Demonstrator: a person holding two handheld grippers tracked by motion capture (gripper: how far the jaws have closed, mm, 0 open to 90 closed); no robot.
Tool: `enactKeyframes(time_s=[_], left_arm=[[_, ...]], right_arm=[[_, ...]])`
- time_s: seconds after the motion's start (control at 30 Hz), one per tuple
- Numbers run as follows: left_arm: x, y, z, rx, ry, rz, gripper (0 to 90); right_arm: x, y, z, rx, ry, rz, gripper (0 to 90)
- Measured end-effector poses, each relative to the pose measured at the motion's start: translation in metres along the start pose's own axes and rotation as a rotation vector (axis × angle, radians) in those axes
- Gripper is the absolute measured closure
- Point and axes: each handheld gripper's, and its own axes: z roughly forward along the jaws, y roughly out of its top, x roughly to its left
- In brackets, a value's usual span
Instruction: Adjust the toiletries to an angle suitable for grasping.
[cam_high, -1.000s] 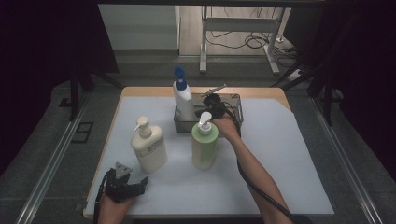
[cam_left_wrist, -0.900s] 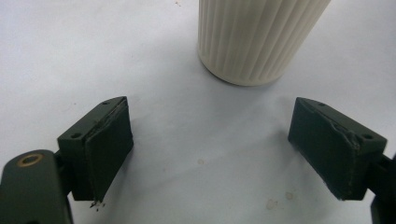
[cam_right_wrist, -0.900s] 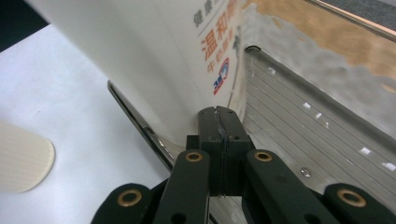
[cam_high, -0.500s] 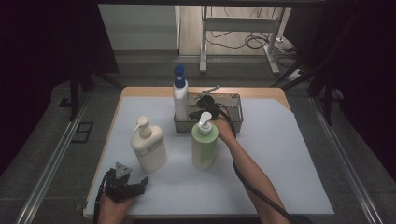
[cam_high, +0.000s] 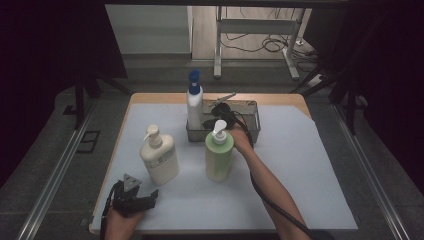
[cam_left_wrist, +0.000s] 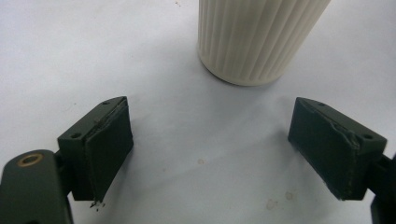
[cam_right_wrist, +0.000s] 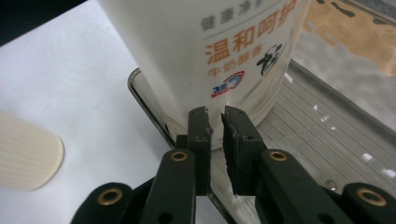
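High view has your table (cam_high: 320, 165) under its white sheet, the metal tray (cam_high: 252, 120) at the back and the white bottle with the blue pump (cam_high: 194, 107) standing upright in the tray's left end. Your right gripper (cam_right_wrist: 215, 122) sits just short of that bottle, jaws a narrow slit apart, just starting to part, nothing between them. Push in like that and I reckon you nudge the tall bottle over. Your left gripper (cam_left_wrist: 210, 149) rests wide open, empty, near the cream bottle (cam_high: 160, 157); the green bottle (cam_high: 219, 155) stands beside your right wrist.
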Motion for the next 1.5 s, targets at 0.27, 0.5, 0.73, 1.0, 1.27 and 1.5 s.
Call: enactKeyframes(time_s=[0.27, 0.5, 0.73, 1.0, 1.27, 1.5], left_arm=[[0.0, 0.0, 0.0, -0.001, -0.001, -0.001, 13.5], [0.0, 0.0, 0.0, 0.0, 0.0, -0.002, 13.5], [0.0, 0.0, 0.0, 0.0, 0.0, 0.0, 13.5], [0.0, 0.0, 0.0, 0.0, 0.0, 0.0, 13.4], [0.0, 0.0, 0.0, 0.0, 0.0, 0.002, 13.5], [0.0, 0.0, 0.0, 0.0, 0.0, 0.002, 13.5]], right_arm=[[-0.001, -0.001, -0.007, -0.013, -0.011, -0.007, 72.9], [-0.004, -0.004, -0.021, -0.036, -0.018, 0.002, 59.3], [-0.003, -0.005, -0.035, -0.047, -0.038, -0.009, 46.1], [-0.004, -0.012, -0.05, -0.064, -0.057, -0.021, 34.3], [-0.003, -0.019, -0.063, -0.071, -0.063, -0.045, 29.8], [-0.005, -0.027, -0.074, -0.081, -0.09, -0.042, 24.7]])
